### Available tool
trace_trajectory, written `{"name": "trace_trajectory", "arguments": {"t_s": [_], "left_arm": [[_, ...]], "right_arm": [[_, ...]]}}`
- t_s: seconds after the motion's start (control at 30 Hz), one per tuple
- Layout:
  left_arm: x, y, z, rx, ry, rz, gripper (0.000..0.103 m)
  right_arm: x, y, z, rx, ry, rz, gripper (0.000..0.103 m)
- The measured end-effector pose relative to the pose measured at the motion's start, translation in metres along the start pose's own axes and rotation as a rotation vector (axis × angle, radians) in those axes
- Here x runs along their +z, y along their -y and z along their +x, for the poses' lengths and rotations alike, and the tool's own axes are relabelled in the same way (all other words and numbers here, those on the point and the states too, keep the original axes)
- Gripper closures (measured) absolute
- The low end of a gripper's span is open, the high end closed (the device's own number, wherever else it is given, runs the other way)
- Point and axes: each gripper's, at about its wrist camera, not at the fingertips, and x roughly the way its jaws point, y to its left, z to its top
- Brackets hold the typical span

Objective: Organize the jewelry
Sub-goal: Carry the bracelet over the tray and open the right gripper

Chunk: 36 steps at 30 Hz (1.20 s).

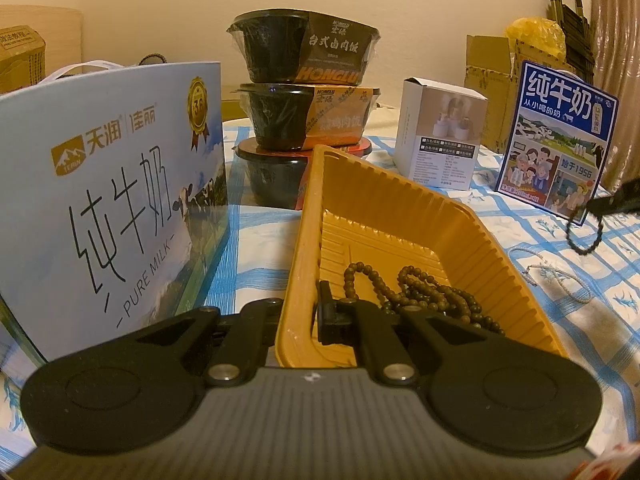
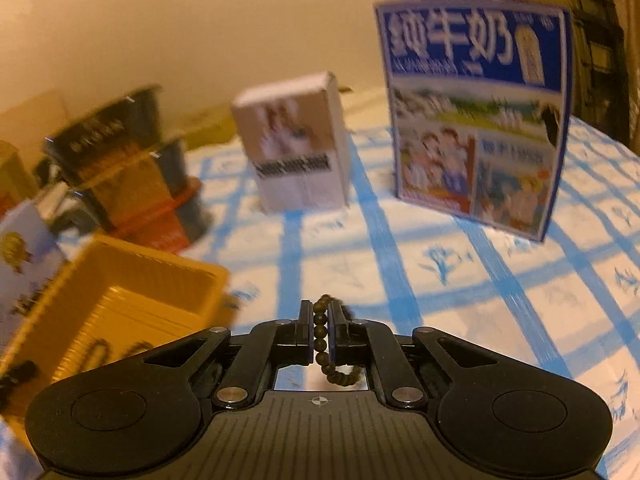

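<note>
Right gripper [image 2: 320, 330] is clenched on a small dark-brown beaded bracelet [image 2: 321, 336] — the beads run up between the two black pads, and a loop of them sags below toward the camera. In the left wrist view the same gripper [image 1: 591, 205] enters at 3 o'clock, with the bracelet [image 1: 584, 230] dangling clear above the tabletop.

Left gripper [image 1: 320, 312] is closed on the near wall of a yellow-orange ribbed plastic tray [image 1: 400, 200], one finger inside the tray and the other outside it. Within the tray, at about 5 o'clock from its middle, lies a heap of brown wooden prayer beads [image 1: 424, 292], one loop stretched toward the tray's centre. From the right wrist camera the tray [image 2: 132, 280] sits at 9 o'clock, blurred.

On the white tablecloth with blue checks [image 1: 520, 248], at 3 o'clock from the tray, lies a thin pale cord necklace [image 1: 560, 276], apart from the tray and below the hanging bracelet.

At 9 o'clock stands a large pale-blue milk carton box [image 1: 112, 192], just beside the tray. At 12 o'clock rises a stack of three black instant-meal bowls [image 1: 304, 112]. At 1 o'clock stands a small white cardboard box [image 1: 440, 136], and at 2 o'clock a dark-blue milk box with cartoon pictures [image 1: 560, 136].
</note>
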Motion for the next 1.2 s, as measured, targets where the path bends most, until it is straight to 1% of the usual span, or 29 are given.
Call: {"name": "trace_trajectory", "arguments": {"t_s": [0.2,0.37,0.53,0.77,0.93,1.07,1.1,1.17,1.2], "left_arm": [[0.001,0.001,0.001,0.001,0.005,0.000,0.098],[0.003,0.002,0.003,0.000,0.007,0.000,0.098],[0.003,0.002,0.003,0.001,0.007,-0.003,0.098],[0.002,0.002,0.004,0.002,0.006,-0.004,0.098],[0.002,0.001,0.004,0.002,0.007,-0.006,0.098],[0.002,0.002,0.004,0.001,0.007,-0.005,0.098],[0.002,0.002,0.004,0.001,0.006,-0.006,0.098],[0.003,0.002,0.004,-0.001,0.007,-0.006,0.098],[0.003,0.002,0.004,-0.001,0.008,-0.006,0.098]], "right_arm": [[0.005,-0.030,-0.019,0.100,0.027,-0.021,0.097],[-0.002,-0.060,-0.024,0.198,0.007,-0.036,0.097],[-0.015,-0.087,-0.019,0.304,-0.048,-0.020,0.097],[-0.031,-0.126,-0.008,0.417,-0.117,-0.029,0.097],[-0.033,-0.148,0.000,0.491,-0.135,-0.019,0.096],[-0.028,-0.160,0.007,0.520,-0.115,0.001,0.095],[-0.026,-0.161,0.008,0.517,-0.105,0.006,0.093],[-0.022,-0.161,0.006,0.504,-0.083,0.008,0.079],[-0.021,-0.159,0.004,0.494,-0.071,0.010,0.069]]}}
